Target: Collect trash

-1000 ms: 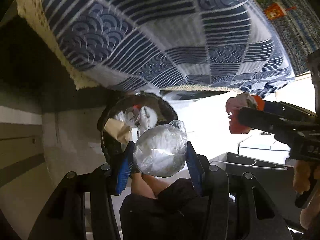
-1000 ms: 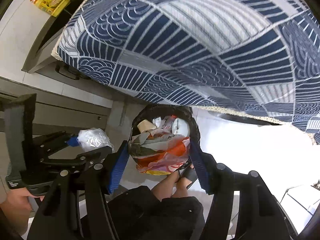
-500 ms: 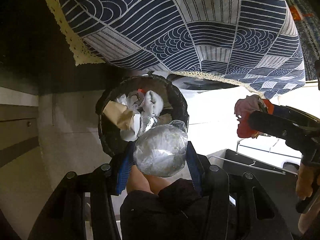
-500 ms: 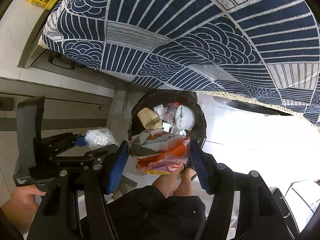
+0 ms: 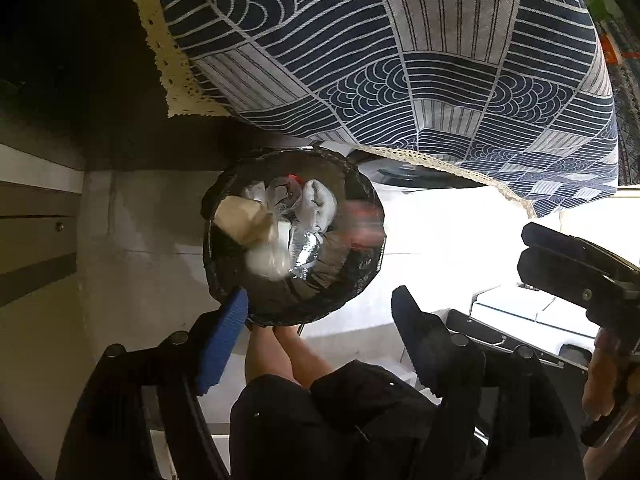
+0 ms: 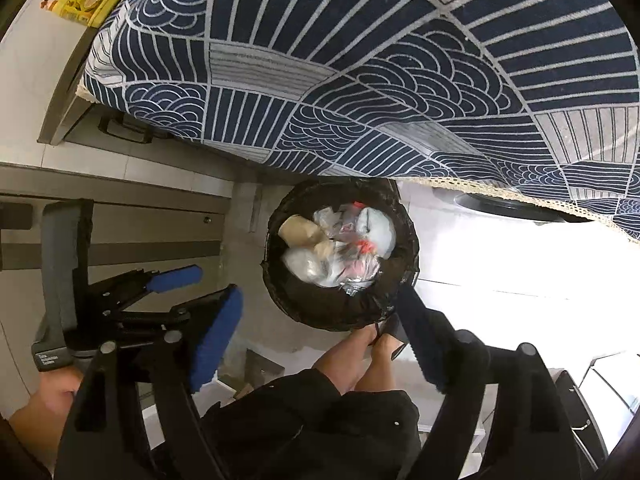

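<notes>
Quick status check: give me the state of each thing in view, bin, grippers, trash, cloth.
Trash bin: upright on the floor, black liner, partly filled.
Trash in bin: loose heap of wrappers, plastic and paper.
Left gripper: jaws opening, nothing between them, above the bin.
Right gripper: jaws opening, nothing between them.
Patterned cloth: draped, its edge hanging above the bin.

A home is showing: a patterned tablecloth (image 6: 360, 80) is hanging over a lined bin (image 6: 340, 316) beside cupboards (image 6: 120, 208).

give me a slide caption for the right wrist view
Right gripper opening empty above a black-lined trash bin of wrappers, left gripper alongside, beneath a blue patterned tablecloth.
</notes>
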The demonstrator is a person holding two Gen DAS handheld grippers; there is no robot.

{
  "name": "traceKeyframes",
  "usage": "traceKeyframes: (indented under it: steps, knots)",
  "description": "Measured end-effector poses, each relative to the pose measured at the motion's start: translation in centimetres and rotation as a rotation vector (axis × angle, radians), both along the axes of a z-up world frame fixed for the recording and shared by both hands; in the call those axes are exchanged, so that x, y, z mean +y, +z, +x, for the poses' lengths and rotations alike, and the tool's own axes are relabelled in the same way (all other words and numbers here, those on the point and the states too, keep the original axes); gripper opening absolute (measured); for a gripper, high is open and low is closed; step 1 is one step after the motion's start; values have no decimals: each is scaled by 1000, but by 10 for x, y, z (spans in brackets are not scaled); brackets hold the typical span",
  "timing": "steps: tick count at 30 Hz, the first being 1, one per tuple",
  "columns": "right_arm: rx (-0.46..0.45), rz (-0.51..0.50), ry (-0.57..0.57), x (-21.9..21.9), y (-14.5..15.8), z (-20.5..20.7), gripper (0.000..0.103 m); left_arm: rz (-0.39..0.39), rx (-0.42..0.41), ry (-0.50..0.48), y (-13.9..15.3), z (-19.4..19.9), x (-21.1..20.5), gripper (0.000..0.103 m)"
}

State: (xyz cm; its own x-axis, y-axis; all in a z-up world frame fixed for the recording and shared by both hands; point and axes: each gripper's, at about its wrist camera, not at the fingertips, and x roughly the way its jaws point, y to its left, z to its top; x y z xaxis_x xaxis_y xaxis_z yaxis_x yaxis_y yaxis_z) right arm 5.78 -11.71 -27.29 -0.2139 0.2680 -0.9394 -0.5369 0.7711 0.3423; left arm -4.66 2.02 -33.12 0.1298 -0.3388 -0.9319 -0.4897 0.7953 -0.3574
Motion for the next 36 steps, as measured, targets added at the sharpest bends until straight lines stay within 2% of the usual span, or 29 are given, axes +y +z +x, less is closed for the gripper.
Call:
traceKeyframes:
  steps: [9,16,22,31,36]
  knots:
    - [-13,2,-7,-8,11,-3,78,11,-4,33,10,-7,3,72]
    - [-68,40,-24,-21,39,-1,78,32,-56,40,38,-3,1,72]
    - [-140,99,-57,-43,73,1,82,81,-131,20,79,2,-14,72]
    - [-303,171,-107,-78,135,0,84,180,-279,10,155,8,-38,72]
    - [-417,216,-148,-96,177,2,84,189,-354,-6,194,12,-51,72]
